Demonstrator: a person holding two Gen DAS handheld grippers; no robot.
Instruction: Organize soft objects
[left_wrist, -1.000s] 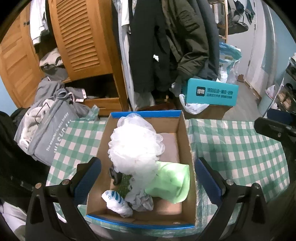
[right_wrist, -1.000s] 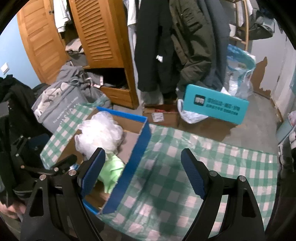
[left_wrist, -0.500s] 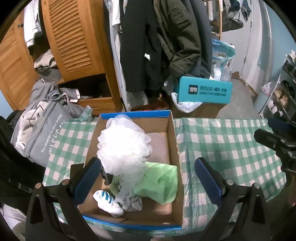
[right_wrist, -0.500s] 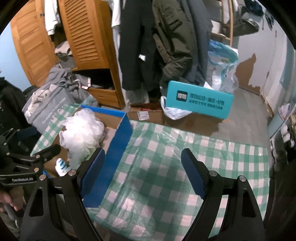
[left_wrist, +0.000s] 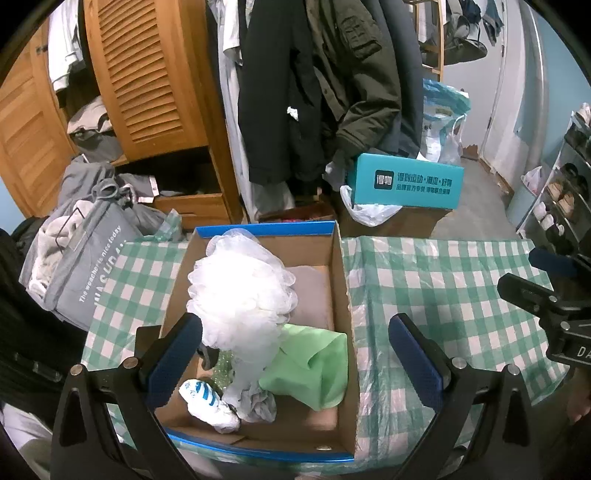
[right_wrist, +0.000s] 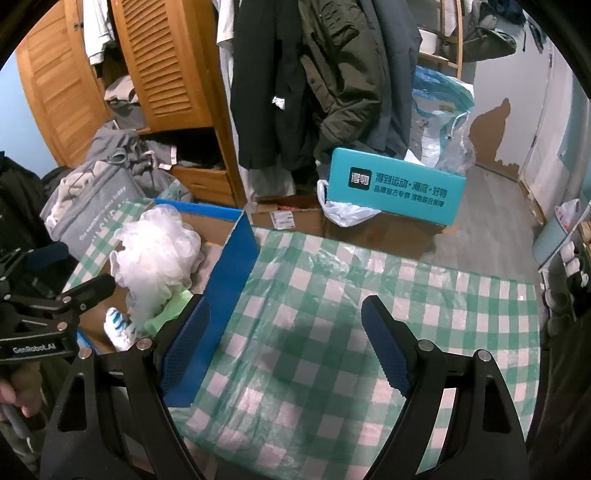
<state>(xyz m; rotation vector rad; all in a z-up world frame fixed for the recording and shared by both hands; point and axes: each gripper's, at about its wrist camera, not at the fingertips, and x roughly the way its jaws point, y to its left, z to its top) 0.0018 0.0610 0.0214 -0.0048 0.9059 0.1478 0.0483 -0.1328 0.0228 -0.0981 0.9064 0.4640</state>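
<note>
A cardboard box with blue rim sits on the green checked tablecloth. Inside lie a white mesh bath puff, a light green cloth, a white sock with blue stripes and a grey crumpled cloth. My left gripper is open and empty, above the box's near half. My right gripper is open and empty, above the bare tablecloth right of the box.
A teal box rests on cartons beyond the table. A grey bag of clothes stands at the left. A wooden wardrobe and hanging coats are behind. A shoe rack is on the right.
Both grippers have drawn back and up a little; the box and table look smaller. The right view has swung right, away from the box. Nothing taken or let go.
</note>
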